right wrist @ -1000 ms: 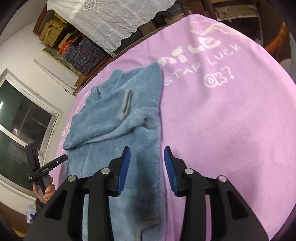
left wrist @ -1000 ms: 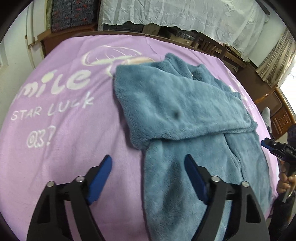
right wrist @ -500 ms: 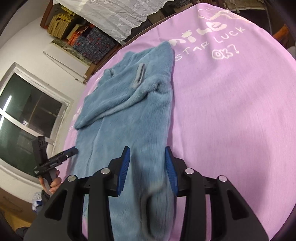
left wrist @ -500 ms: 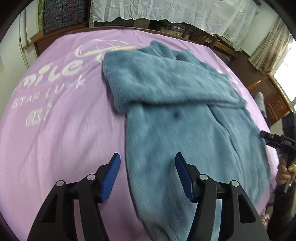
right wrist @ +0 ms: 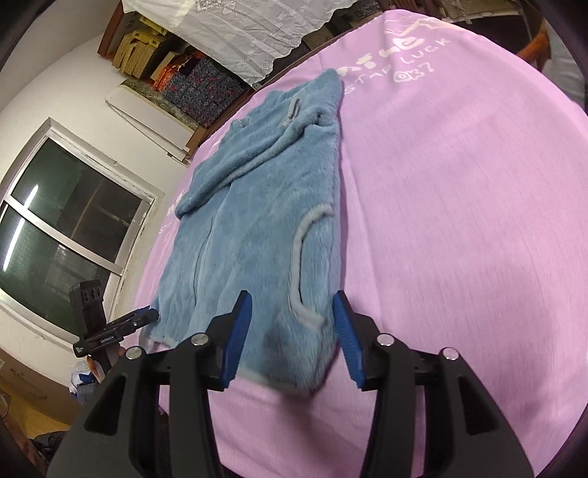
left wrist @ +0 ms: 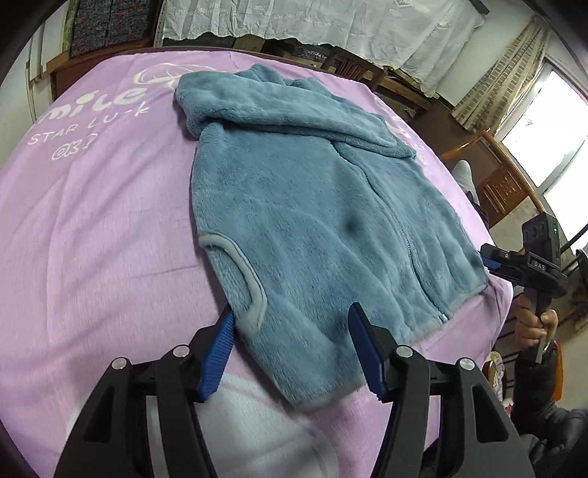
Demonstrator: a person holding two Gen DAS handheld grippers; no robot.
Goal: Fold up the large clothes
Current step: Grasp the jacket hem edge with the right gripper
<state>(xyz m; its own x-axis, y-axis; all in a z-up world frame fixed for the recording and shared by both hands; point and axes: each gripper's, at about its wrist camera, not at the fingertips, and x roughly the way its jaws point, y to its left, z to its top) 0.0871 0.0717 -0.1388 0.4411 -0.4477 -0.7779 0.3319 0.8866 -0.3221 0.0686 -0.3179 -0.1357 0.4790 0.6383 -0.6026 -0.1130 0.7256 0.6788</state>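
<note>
A blue fleece jacket point(left wrist: 312, 220) lies flat on a purple blanket point(left wrist: 92, 239), hood at the far end and one sleeve folded across the chest. My left gripper point(left wrist: 290, 312) is open over the near hem corner, with the grey pocket trim point(left wrist: 253, 294) just inside its left finger. In the right wrist view the jacket point(right wrist: 257, 220) runs away from my right gripper point(right wrist: 292, 296), which is open and straddles a hem corner, a grey pocket trim point(right wrist: 297, 257) between its fingers. Each view shows the other gripper, hand-held, past the far hem corner point(left wrist: 529, 257) point(right wrist: 117, 327).
White lettering point(left wrist: 88, 117) is printed on the blanket. The blanket's edge point(left wrist: 503, 294) drops off close to the jacket's hem. Lace-draped furniture point(left wrist: 330, 22), wooden furniture point(left wrist: 503, 191), stacked boxes point(right wrist: 198, 81) and a window point(right wrist: 66, 228) surround the bed.
Both grippers have drawn back along the jacket from its chest to its hem. The hem and pocket trims have come into view. The right gripper's fingers stand a little wider apart.
</note>
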